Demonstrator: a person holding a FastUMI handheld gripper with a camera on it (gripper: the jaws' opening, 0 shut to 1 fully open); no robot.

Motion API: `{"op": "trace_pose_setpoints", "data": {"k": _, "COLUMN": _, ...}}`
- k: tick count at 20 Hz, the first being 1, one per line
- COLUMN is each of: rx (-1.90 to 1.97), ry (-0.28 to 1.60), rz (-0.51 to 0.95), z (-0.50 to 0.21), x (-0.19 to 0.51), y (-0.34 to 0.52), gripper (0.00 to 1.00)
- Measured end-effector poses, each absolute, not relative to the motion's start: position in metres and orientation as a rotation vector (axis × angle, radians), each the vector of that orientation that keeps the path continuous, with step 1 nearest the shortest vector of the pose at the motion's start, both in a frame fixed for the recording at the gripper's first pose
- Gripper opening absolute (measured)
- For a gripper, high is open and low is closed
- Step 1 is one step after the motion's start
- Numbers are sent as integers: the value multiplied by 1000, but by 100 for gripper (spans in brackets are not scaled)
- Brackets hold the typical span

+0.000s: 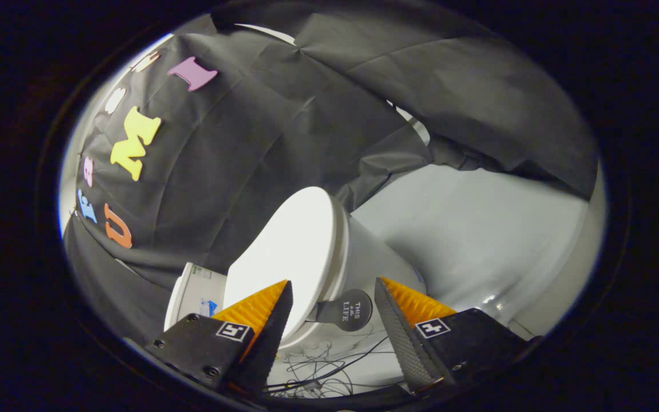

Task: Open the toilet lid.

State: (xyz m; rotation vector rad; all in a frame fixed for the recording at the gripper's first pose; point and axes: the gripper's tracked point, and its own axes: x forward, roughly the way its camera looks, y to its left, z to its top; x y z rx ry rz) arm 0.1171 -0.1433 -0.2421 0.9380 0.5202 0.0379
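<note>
A white toilet stands just ahead of the fingers, tilted in this rolled view. Its lid (289, 252) lies down on the seat and bowl (375, 257). A dark round lifting tab (350, 309) sticks out from the lid's front rim. My gripper (332, 283) is open, and the tab sits in the gap between the two fingers, nearer the right one. Neither finger touches it. The left finger (261, 312) overlaps the lid's near edge in the picture.
The white tank (192, 292) shows behind the lid, beside the left finger. Loose thin cables (318, 366) lie on the pale floor under the bowl. Grey floor (478, 240) spreads beyond the right finger. Black cloth walls the booth behind the toilet.
</note>
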Motion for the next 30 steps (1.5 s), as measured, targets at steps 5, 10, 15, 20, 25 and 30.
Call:
{"op": "trace_pose_setpoints", "data": {"k": 5, "rx": 1028, "ry": 555, "rz": 38, "z": -255, "x": 112, "y": -143, "gripper": 78}}
{"op": "trace_pose_setpoints", "data": {"k": 10, "rx": 1093, "ry": 571, "rz": 58, "z": -262, "x": 112, "y": -137, "gripper": 56}}
{"op": "trace_pose_setpoints", "data": {"k": 15, "rx": 1136, "ry": 564, "rz": 53, "z": -261, "x": 112, "y": -142, "gripper": 26}}
{"op": "trace_pose_setpoints", "data": {"k": 20, "rx": 1257, "ry": 553, "rz": 87, "z": -262, "x": 110, "y": -141, "gripper": 8}}
{"op": "trace_pose_setpoints", "data": {"k": 25, "rx": 1142, "ry": 556, "rz": 54, "z": -255, "x": 109, "y": -141, "gripper": 7}}
{"op": "trace_pose_setpoints", "data": {"k": 30, "rx": 1112, "ry": 571, "rz": 34, "z": -252, "x": 108, "y": -137, "gripper": 5}}
